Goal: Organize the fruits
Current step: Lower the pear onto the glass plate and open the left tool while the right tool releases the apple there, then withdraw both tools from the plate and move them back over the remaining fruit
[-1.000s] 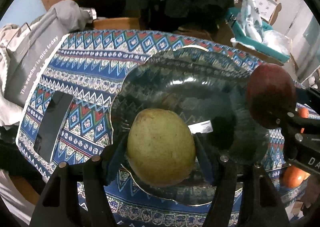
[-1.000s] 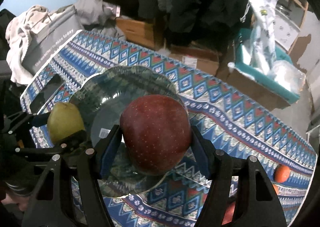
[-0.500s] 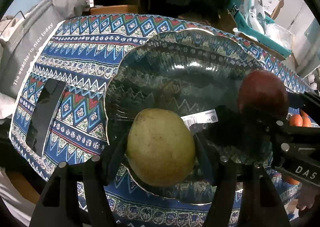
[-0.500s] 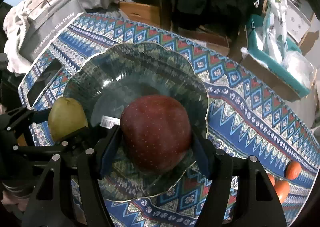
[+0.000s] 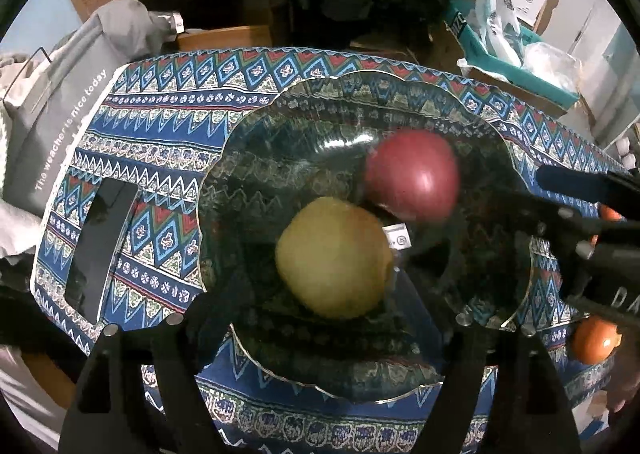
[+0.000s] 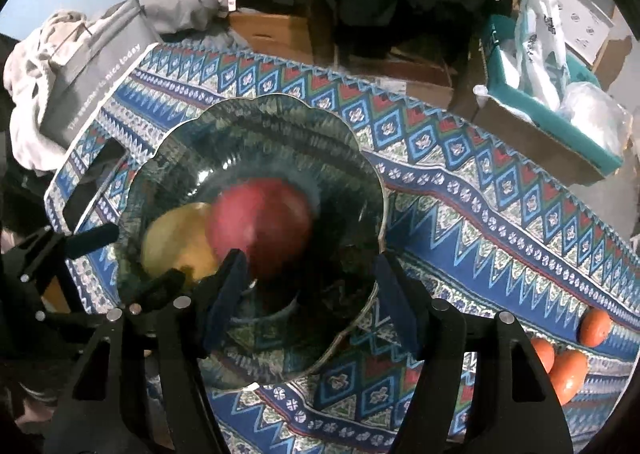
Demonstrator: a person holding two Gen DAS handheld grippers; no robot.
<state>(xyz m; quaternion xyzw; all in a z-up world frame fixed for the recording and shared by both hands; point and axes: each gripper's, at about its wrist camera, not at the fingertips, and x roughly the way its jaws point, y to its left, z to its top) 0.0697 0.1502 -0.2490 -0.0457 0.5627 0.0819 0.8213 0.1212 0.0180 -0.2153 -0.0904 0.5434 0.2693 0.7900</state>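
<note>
Glass bowl (image 6: 372, 174) at left centre holds a yellow-green pear (image 5: 334, 256) and, just right of it, a red apple (image 5: 412, 174). Left gripper (image 5: 320, 334) and right gripper (image 6: 308, 294) stand open, empty. Three oranges (image 6: 568, 370) at far right remain unplaced.

Pear (image 5: 334, 256) and apple (image 5: 412, 176) side by side in bowl (image 5: 280, 126) on tablecloth (image 5: 160, 142)

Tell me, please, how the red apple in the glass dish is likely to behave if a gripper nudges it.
The red apple looks round and smooth, so it would probably roll. The glass dish curves upward, likely sending it back toward the centre. It sits close against the yellow-green fruit, so a nudge might shift that too.
</note>
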